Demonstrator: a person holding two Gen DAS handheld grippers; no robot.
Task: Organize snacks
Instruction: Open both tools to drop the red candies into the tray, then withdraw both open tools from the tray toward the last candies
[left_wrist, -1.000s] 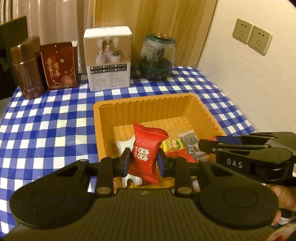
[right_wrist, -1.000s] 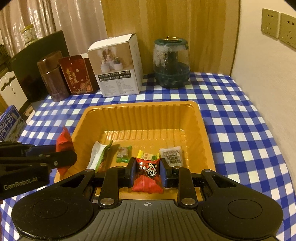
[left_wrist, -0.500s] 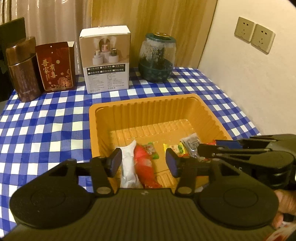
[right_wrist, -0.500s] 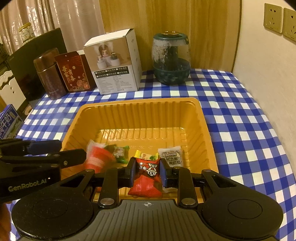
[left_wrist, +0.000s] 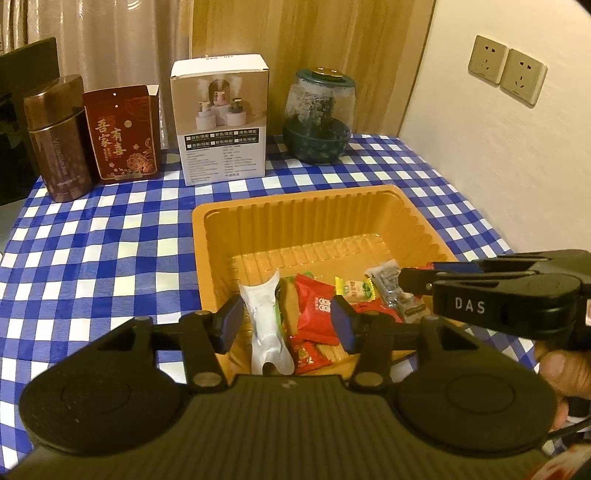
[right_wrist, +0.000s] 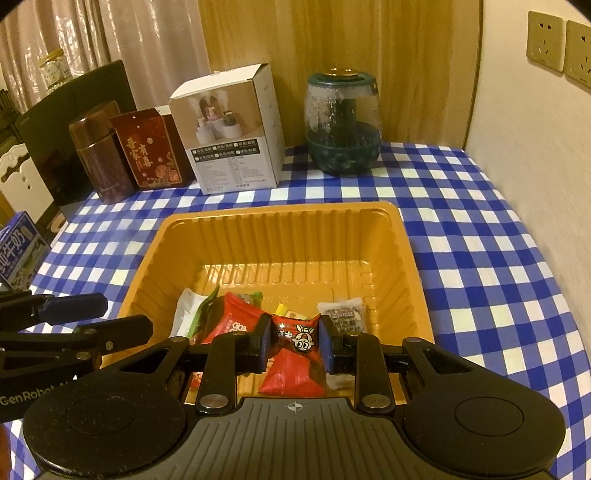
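Note:
An orange plastic tray (left_wrist: 295, 210) (right_wrist: 280, 225) sits on the blue checked table and holds several wrapped snacks. My left gripper (left_wrist: 286, 325) is open and empty above the tray's near edge. Below it lie a red snack packet (left_wrist: 317, 310) and a white packet (left_wrist: 266, 321). My right gripper (right_wrist: 291, 343) is shut on a red snack packet with a cartoon pig (right_wrist: 295, 354), held over the tray's near edge. The right gripper also shows at the right of the left wrist view (left_wrist: 417, 278). A yellow candy (left_wrist: 352, 291) and a grey packet (right_wrist: 345, 314) lie in the tray.
At the back of the table stand a brown tin (left_wrist: 59, 144), a red box (left_wrist: 123, 136), a white product box (left_wrist: 221, 122) and a green glass jar (left_wrist: 319, 118). A wall with sockets (left_wrist: 506, 74) runs along the right. A blue milk carton (right_wrist: 20, 251) stands at the left edge.
My left gripper opened and let go of the red snack packet, which dropped into the tray. My right gripper stayed shut on its red pig packet.

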